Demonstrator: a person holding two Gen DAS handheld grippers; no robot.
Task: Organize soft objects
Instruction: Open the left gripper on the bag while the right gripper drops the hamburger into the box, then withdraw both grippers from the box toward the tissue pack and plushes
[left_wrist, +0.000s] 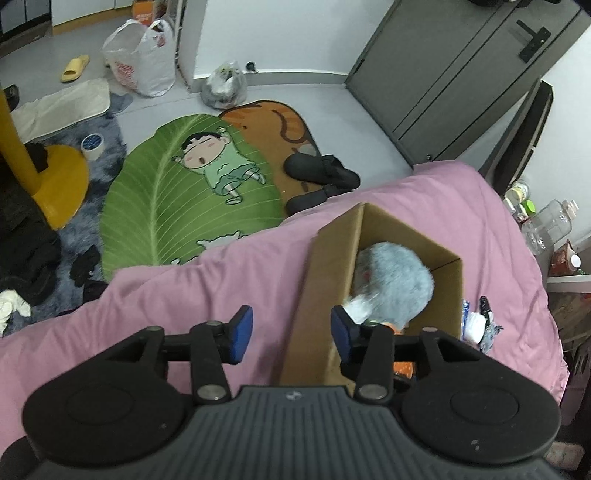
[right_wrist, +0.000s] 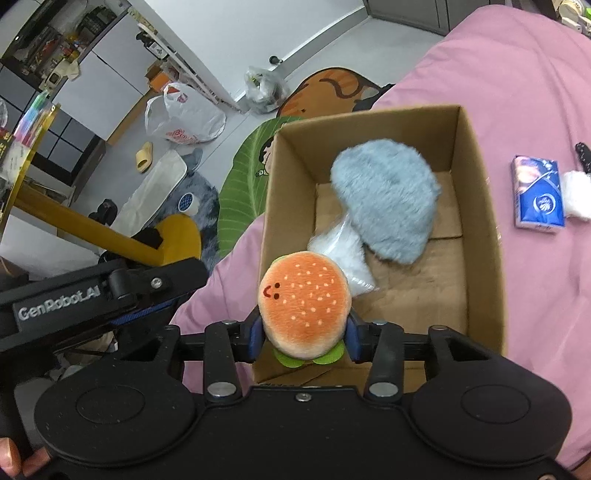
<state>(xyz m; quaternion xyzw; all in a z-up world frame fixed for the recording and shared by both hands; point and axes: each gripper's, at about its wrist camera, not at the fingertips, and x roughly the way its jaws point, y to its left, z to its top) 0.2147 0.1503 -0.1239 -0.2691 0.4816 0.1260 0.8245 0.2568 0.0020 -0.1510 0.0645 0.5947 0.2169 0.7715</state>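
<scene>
i'm holding the burger plush (right_wrist: 304, 304) between the blue pads of my right hand-held gripper (right_wrist: 303, 336), which is gripping it at the near end of the cardboard box (right_wrist: 484, 221), over the box's near wall. my left hand-held gripper (left_wrist: 291, 334) is standing open with nothing pinched in it, straddling the box's near wall. the box is sitting on the pink bed (left_wrist: 184, 295).

as for progress, i'm judging the job roughly half done: the grey-blue mushroom plush (right_wrist: 388, 199) is already lying inside the box, and the burger is nearly in but not yet let go. still out on the bed beside the box are a small white fluffy thing (right_wrist: 576, 195), which is probably soft and still to be sorted, though the view is cutting it off, and a blue tissue pack (right_wrist: 537, 195).

nothing is really blocking the drop; the mushroom is taking up the far half, leaving bare cardboard near me. on the floor beyond are a green leaf rug (left_wrist: 166, 192), black slippers (left_wrist: 321, 173) and a white plastic bag (left_wrist: 144, 59).
</scene>
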